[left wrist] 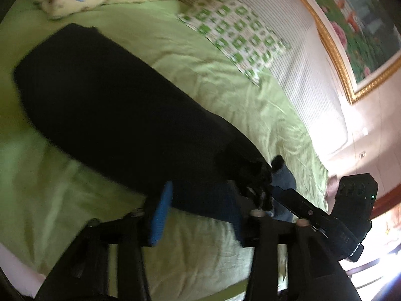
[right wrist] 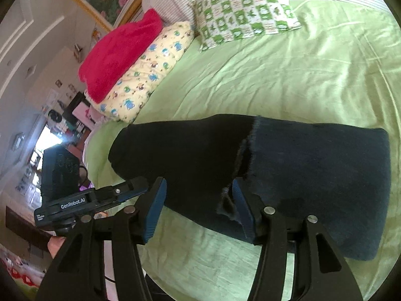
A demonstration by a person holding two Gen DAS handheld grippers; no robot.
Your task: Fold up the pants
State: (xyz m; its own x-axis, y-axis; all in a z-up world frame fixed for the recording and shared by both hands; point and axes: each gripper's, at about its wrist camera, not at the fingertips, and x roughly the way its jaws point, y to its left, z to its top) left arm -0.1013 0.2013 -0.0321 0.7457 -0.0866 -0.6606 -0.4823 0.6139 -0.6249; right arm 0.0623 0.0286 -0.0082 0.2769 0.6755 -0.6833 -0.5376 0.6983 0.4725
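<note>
Both grippers stand with jaws spread wide and nothing clamped between the blue ribbed pads: the left gripper [left wrist: 198,210] reaches over the near edge of the dark pants [left wrist: 107,110], and the right gripper [right wrist: 198,210] straddles the frayed hem of the upper layer, though whether the pads touch the cloth cannot be told. Pants lie flat on the green bed sheet [left wrist: 213,75], folded over so one layer ends in a ragged fringe across the other. Only the right wrist view shows that fringe, the navy tint of the denim-like cloth, a fluffy red blanket [right wrist: 120,52] piled on the yellow printed pillow [right wrist: 145,72], and the left gripper's body with white lettering. Only the left wrist view shows the other gripper's black camera block at the right and the gold-framed flower painting [left wrist: 363,32] at full width. Two pillows are in both views: the yellow one and a white one with green squares [left wrist: 238,35], leaning against the ribbed white headboard [left wrist: 300,57]. Sheet is smooth, faintly creased, slightly glossy.
</note>
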